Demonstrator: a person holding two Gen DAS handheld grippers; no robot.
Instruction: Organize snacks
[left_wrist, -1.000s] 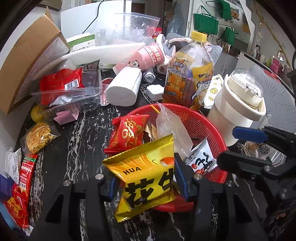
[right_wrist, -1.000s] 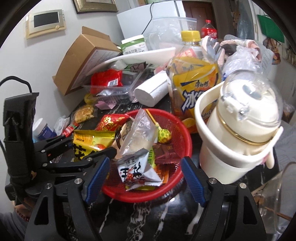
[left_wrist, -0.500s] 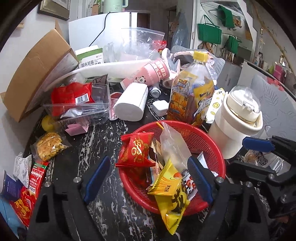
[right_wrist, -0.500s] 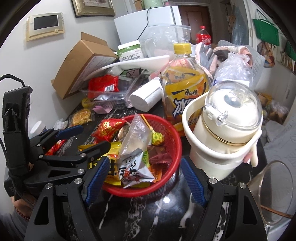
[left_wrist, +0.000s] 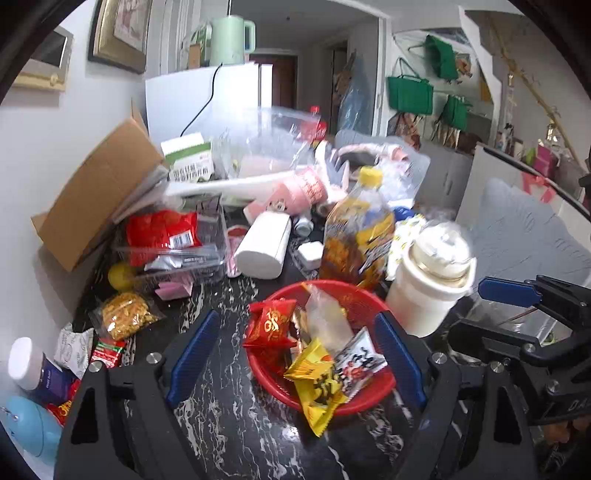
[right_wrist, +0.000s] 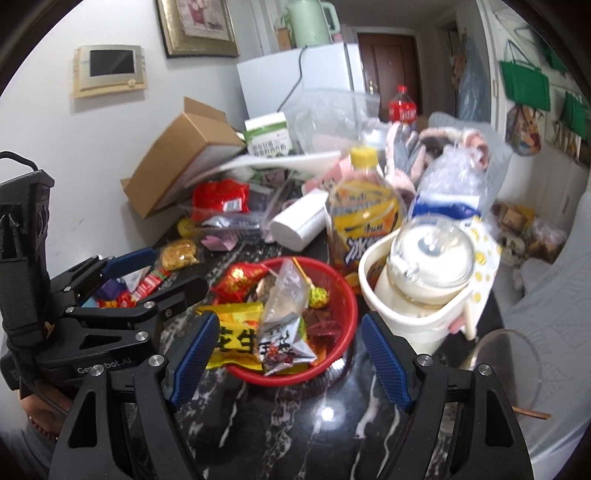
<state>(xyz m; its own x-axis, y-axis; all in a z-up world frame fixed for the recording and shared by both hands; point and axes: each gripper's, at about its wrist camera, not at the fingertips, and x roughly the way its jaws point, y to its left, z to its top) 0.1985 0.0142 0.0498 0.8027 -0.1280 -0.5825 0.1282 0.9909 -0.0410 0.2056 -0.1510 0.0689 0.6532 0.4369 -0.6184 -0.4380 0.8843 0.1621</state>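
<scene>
The left gripper (left_wrist: 295, 350) now stands with its blue pads wide apart and nothing between them, where a second ago it was clamped on the yellow snack packet (left_wrist: 318, 384). That packet now lies in the red basket (left_wrist: 354, 291), in the lower centre of the left wrist view, its lower end drooping over the basket's near rim onto the tabletop (left_wrist: 229, 413). The view has also drawn back and upward since the release, so the basket sits lower and smaller in the frame, and more of the room shows above.

In the right wrist view the right gripper (right_wrist: 288, 354) is likewise spread and empty, framing the basket's near rim at lower centre, much as it did a second ago.

So one more snack is delivered. The basket already holds a red packet (left_wrist: 271, 325), a clear bag (left_wrist: 325, 321) and a white packet (left_wrist: 360, 363).

The task looks only partly done: loose snacks remain on the tabletop at the lower left of the left wrist view, among them a clear bag of golden crisps (left_wrist: 123, 320), a white sachet (left_wrist: 72, 347) and a red sachet (left_wrist: 107, 352). The freed left gripper seems best placed for these. The overhanging yellow packet may slip out if the basket is nudged.
</scene>
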